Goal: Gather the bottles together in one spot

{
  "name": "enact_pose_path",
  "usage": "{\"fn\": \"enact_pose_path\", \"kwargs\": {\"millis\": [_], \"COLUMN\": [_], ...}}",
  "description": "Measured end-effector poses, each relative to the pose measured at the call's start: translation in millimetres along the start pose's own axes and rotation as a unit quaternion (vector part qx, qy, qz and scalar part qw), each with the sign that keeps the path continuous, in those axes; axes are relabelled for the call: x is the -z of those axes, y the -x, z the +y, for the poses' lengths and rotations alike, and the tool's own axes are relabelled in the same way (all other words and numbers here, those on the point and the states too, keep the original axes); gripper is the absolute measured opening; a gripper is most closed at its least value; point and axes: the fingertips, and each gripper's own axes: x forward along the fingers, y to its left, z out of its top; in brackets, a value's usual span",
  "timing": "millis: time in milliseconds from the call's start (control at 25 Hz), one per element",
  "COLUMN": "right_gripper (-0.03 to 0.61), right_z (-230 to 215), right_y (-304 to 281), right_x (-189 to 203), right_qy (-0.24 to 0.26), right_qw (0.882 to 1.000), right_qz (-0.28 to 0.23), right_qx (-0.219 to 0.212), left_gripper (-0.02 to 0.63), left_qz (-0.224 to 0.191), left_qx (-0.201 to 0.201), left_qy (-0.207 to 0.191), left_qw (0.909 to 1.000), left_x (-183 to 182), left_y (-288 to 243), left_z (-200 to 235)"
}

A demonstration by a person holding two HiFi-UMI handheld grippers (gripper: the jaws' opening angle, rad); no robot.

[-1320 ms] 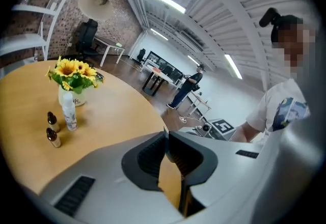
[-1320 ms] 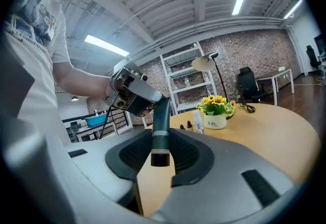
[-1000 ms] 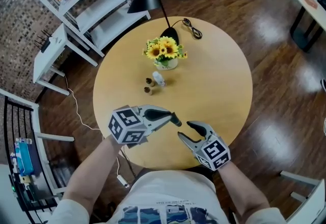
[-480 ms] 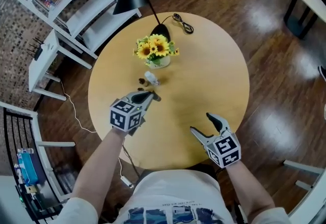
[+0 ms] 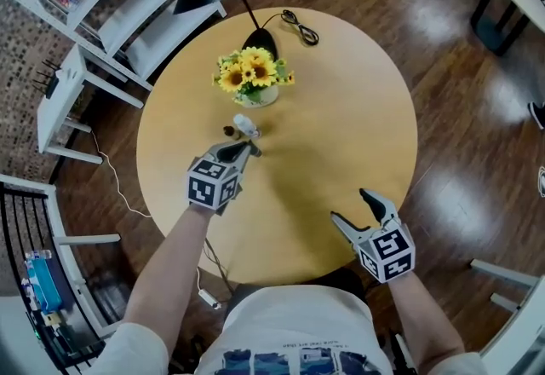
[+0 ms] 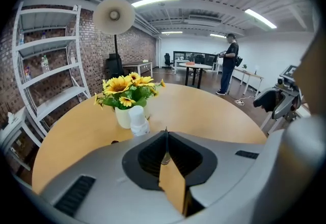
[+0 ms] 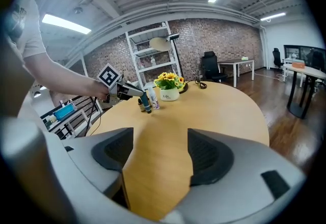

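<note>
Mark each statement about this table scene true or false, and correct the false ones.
1. The left tool has its jaws together. True.
2. The right tool grips a bottle. False: its jaws have just been opening and stand wide apart, with only the bare table between them.
3. The table is square. False: it is round.
4. The white bottle stands beside the pot of sunflowers. True.
</note>
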Motion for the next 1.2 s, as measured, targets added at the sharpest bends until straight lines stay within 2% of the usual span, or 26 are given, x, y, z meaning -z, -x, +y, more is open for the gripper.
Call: {"fn": "enact_pose_path", "kwargs": {"millis": [280, 760, 1000, 1200], "right_gripper": [0.353, 0.353, 0.353, 0.353], "right_z": [3.9, 4.0, 8.3, 10.7], "right_y": [-6.9, -11.0, -12.9, -11.0], "right_x": [6.0, 6.8, 8.1, 8.5], "right_qy": [-0.009, -0.013, -0.011, -0.007], "right_qw": [1.0, 1.0, 1.0, 1.0], "right_qz": [0.001, 0.007, 0.007, 0.008], "right_qx": [-0.01, -0.014, -0.023, -0.025], "left_gripper": [0.023, 0.038, 0.075, 0.091], "left_qz": [0.001, 0.003, 0.006, 0.006], "left_qx": [-0.011, -0.029, -0.029, -0.044], "left_qy": [-0.011, -0.002, -0.001, -0.001], "left_qw": [0.9999, 0.9996, 0.9996, 0.999], "left_x": [7.4, 11.3, 13.5, 14.5], "left_y": [-12.3, -16.4, -14.4, -9.9], "left_z": [4.7, 11.6, 10.1, 14.8]}}
